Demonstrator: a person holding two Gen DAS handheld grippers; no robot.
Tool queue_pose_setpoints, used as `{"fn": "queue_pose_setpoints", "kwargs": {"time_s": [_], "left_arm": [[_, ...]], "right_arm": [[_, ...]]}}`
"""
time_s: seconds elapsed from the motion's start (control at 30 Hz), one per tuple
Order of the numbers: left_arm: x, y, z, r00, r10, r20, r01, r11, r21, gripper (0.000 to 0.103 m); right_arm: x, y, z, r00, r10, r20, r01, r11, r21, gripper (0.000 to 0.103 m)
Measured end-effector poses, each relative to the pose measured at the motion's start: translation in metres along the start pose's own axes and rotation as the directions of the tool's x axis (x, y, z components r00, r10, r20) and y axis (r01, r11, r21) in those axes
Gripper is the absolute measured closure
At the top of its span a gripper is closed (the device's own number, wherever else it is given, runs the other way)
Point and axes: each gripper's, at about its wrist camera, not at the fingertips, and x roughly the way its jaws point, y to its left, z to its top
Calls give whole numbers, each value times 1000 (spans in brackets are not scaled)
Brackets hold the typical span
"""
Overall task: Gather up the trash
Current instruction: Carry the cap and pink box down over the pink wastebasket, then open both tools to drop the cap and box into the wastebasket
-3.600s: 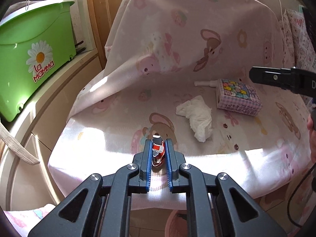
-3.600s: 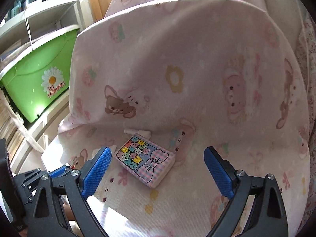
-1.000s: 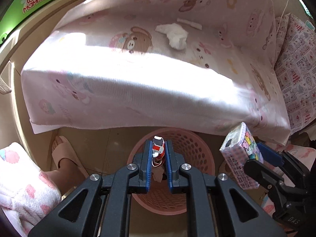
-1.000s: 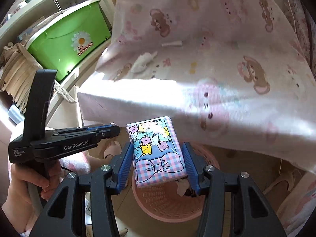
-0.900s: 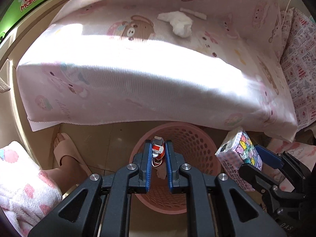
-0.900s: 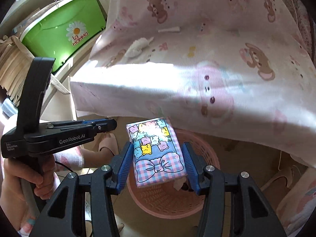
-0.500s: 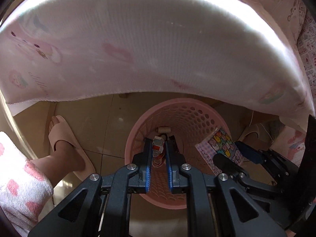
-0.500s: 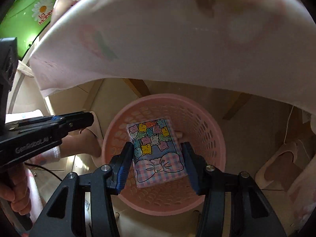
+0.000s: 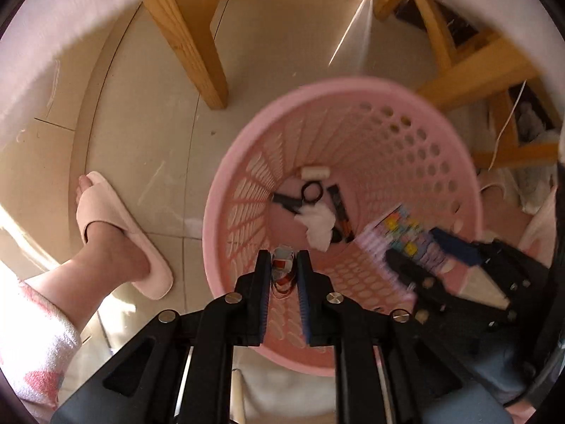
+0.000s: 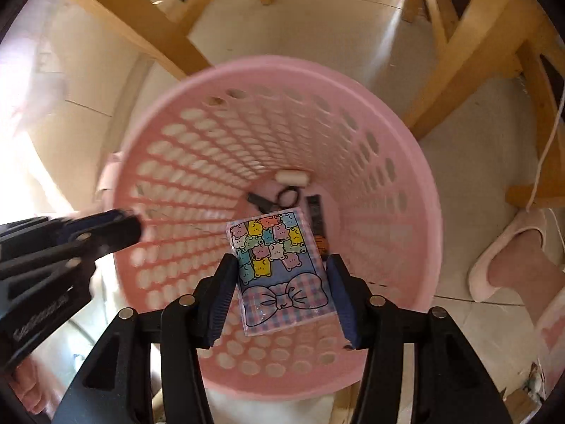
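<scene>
Both grippers are hovering inside the pink perforated plastic basket (image 10: 406, 162): the left gripper (image 9: 284, 279), fingers barely parted, is pinching a small red-and-white wrapper (image 9: 281, 268) at the basket's 6 o'clock, the right gripper (image 10: 280, 300), fingers half-spread, is clasping the pastel bear-print tissue pack (image 10: 279, 268), both unreleased.

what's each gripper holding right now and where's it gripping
Left gripper: small red-and-white wrapper, pinched by its sides. Right gripper: tissue pack, clamped across its long edges.

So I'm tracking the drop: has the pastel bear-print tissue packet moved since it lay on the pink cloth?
Yes: the packet went down, now inside the pink perforated basket's rim.
</scene>
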Motion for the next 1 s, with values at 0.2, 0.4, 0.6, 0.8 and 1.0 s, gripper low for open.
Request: {"fn": "queue_pose_setpoints", "kwargs": {"time_s": [0.2, 0.4, 0.6, 0.8, 1.0], "left_arm": [[17, 8, 0, 999, 6, -45, -6, 1000, -11, 85], [12, 15, 0, 1000, -6, -26, 5, 999, -49, 53], [-20, 15, 1, 998, -38, 51, 42, 995, -88, 52], [-62, 26, -4, 985, -78, 154, 99, 986, -136, 46], [-100, 43, -9, 966, -70, 248, 114, 979, -170, 42]], "right_arm": [[8, -7, -3, 1000, -11, 0, 11, 1000, 25, 47], [-4, -13, -3, 996, -54, 66, 51, 998, 48, 25], [-25, -8, 1, 984, -112, 136, 116, 993, -18, 25], [-75, -5, 0, 956, -115, 269, 126, 992, -25, 25], [-114, 6, -7, 920, -125, 370, 148, 988, -34, 25]]}}
